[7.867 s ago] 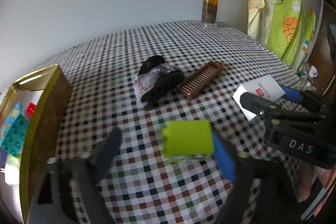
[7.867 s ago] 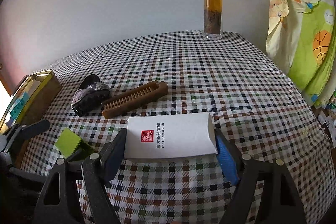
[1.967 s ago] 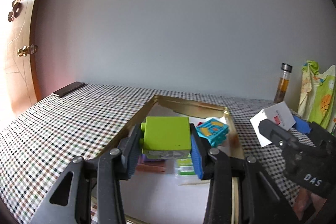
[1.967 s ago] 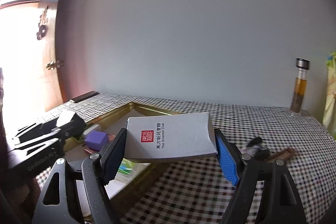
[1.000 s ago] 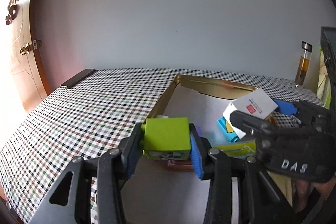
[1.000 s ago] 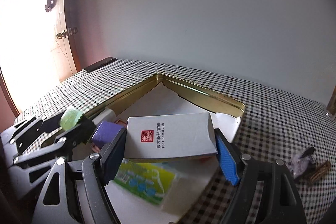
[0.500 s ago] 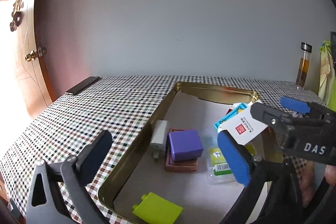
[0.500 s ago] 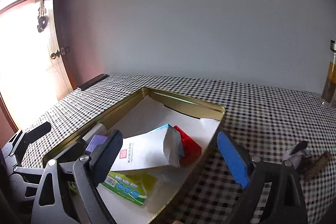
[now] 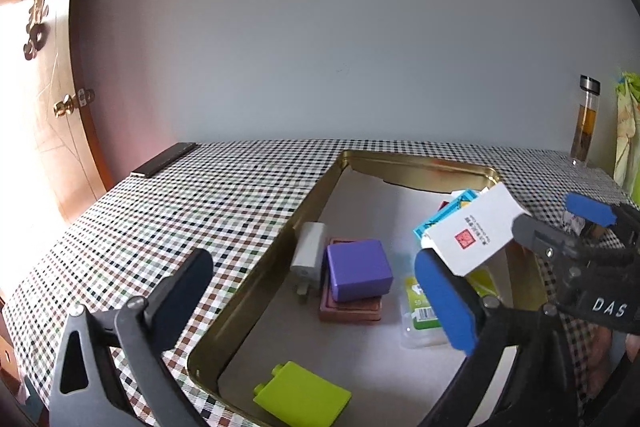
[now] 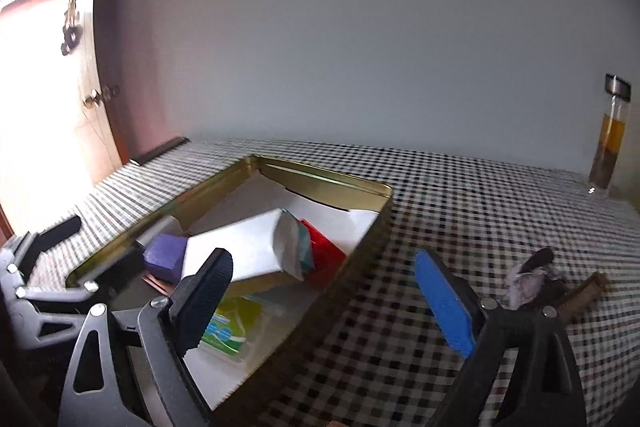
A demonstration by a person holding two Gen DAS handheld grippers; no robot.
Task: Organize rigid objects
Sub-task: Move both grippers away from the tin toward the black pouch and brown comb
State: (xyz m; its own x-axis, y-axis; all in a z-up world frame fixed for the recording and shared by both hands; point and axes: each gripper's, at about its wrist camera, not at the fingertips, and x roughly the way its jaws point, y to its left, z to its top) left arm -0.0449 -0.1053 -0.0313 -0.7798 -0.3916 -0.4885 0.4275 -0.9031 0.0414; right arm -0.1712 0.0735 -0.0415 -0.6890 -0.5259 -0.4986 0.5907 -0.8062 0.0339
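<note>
My left gripper hangs open over the near end of the gold tin tray, nothing between its fingers. A lime green block lies flat on the tray floor just below it. The white box with a red seal leans tilted on a teal box inside the tray. My right gripper is open and empty above the tray's right rim; the white box lies ahead and left of it.
In the tray sit a purple block on a pink box, a white charger, a green packet and a red box. A comb and dark bundle lie on the checked cloth; a bottle stands far right.
Both grippers opened. The green block dropped from the left one onto the tray floor. The right one let go of the white box, which fell into the tray, and shifted right.
</note>
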